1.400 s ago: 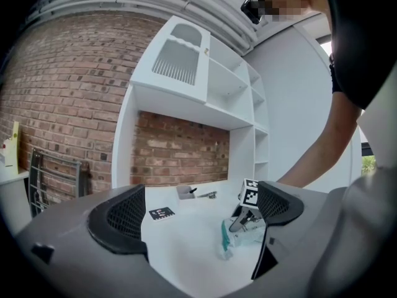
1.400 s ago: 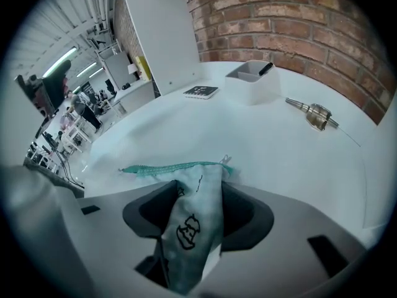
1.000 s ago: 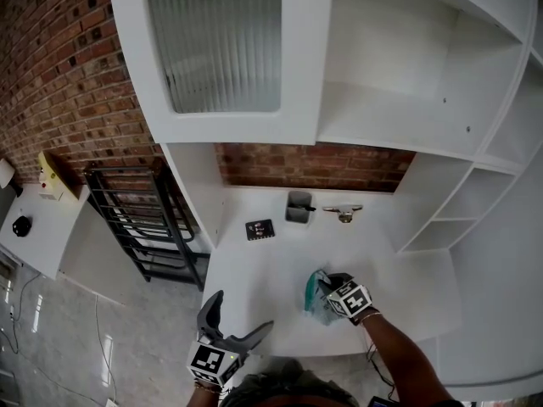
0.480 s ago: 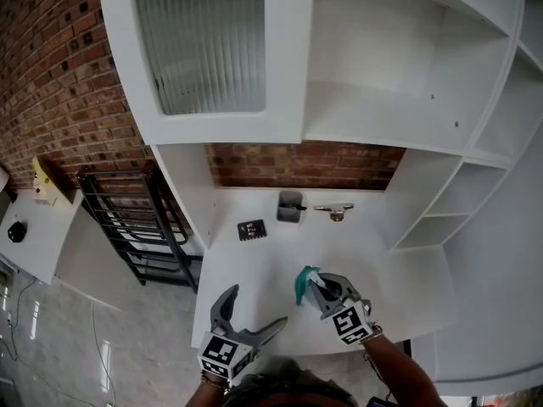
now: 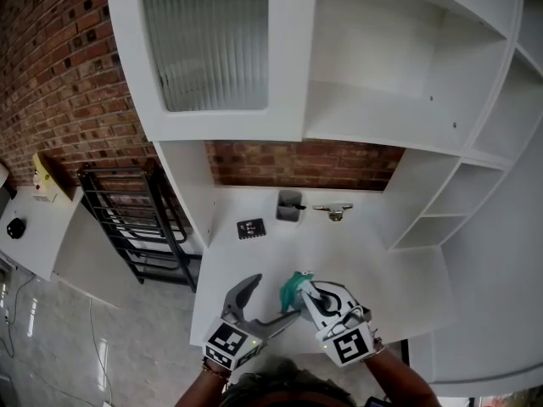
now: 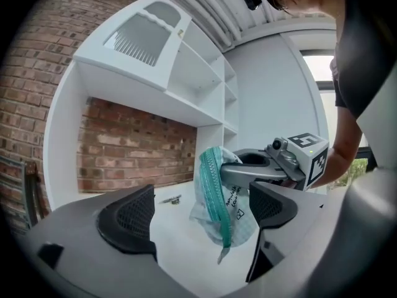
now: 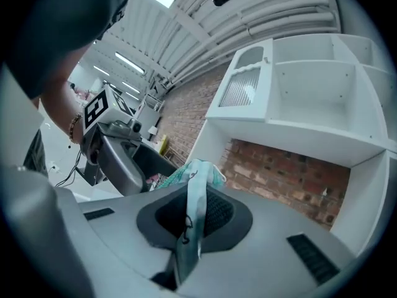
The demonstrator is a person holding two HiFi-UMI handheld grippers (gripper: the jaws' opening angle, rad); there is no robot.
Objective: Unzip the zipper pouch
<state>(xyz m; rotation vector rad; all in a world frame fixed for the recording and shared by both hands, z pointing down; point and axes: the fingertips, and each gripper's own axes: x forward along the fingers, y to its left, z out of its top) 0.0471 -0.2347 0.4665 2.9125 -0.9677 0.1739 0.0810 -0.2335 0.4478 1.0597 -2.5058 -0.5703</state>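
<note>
The zipper pouch [image 5: 293, 287] is pale mesh with a teal zipper. It hangs in the air above the white table's front [image 5: 254, 270]. My right gripper [image 5: 305, 292] is shut on the pouch's upper edge, and a fold of the pouch [image 7: 196, 188] is pinched between its pads. In the left gripper view the pouch [image 6: 220, 197] dangles from the right gripper [image 6: 237, 172], zipper side facing me. My left gripper [image 5: 273, 302] is open just left of the pouch. Its jaws have just been closing a little. The pouch hangs ahead of the left gripper [image 6: 205, 219] and its pads do not press on it.
At the back of the table stand a grey cup [image 5: 289, 206], a small black card [image 5: 250, 228] and a metal piece [image 5: 333, 212]. White shelves [image 5: 441, 219] rise on the right and a cabinet door [image 5: 212, 49] hangs overhead. A black rack [image 5: 136, 227] stands left of the table.
My right gripper lifted the pouch off the table and carried it left. My left gripper came up and right towards the pouch, its jaws slightly narrower.
</note>
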